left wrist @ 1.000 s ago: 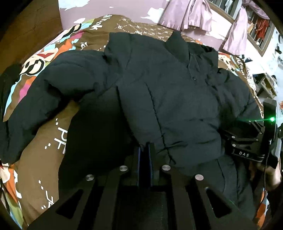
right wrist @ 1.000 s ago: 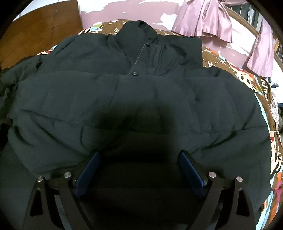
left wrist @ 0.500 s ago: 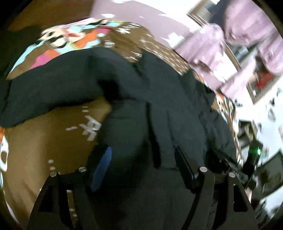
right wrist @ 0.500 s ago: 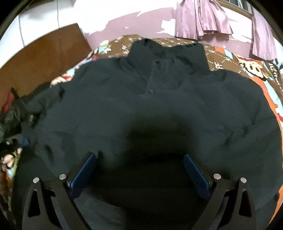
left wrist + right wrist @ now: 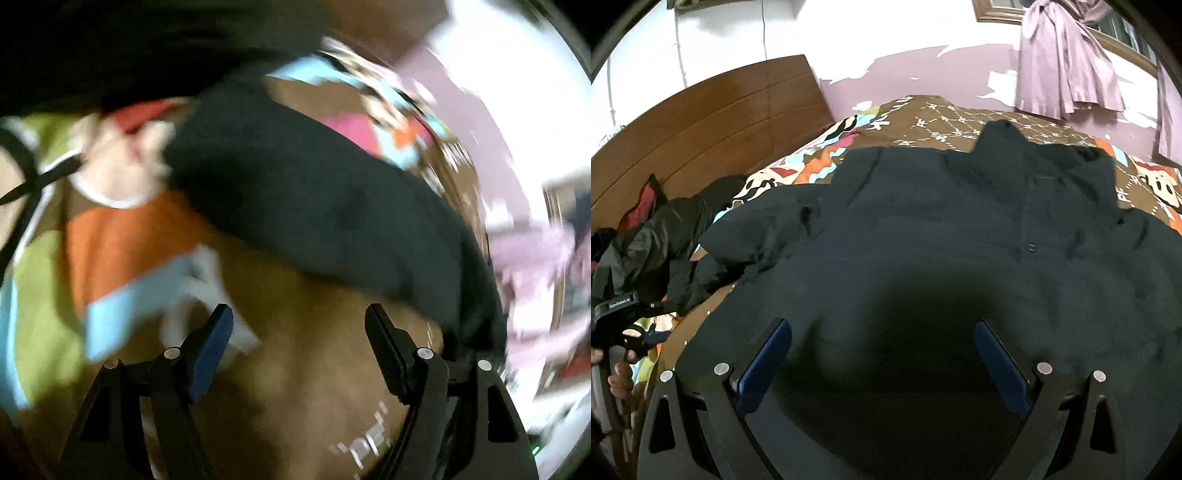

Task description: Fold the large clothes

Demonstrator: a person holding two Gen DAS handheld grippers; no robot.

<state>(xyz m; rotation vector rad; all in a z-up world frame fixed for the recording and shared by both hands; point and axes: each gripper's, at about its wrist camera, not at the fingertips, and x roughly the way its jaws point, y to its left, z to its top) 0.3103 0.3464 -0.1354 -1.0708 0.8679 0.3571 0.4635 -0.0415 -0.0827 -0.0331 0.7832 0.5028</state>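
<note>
A large black puffer jacket [image 5: 960, 236] lies spread on the patterned bedspread [image 5: 923, 114], collar at the far side. My right gripper [image 5: 882, 354] is open and empty, just above the jacket's lower front. My left gripper [image 5: 299, 332] is open and empty over the bare brown bedspread [image 5: 295, 369]; the jacket's left sleeve [image 5: 314, 206] lies just beyond its fingertips. The left wrist view is blurred. The left gripper also shows in the right wrist view [image 5: 620, 314], at the bed's left edge.
A wooden headboard [image 5: 701, 110] stands at the left. A heap of dark clothes [image 5: 653, 236] lies by it on the bed. Pink curtains [image 5: 1063, 59] hang on the far wall.
My left gripper opened, let go of the jacket's hem and swung left towards the sleeve. My right gripper stayed open and pulled back a little from the jacket.
</note>
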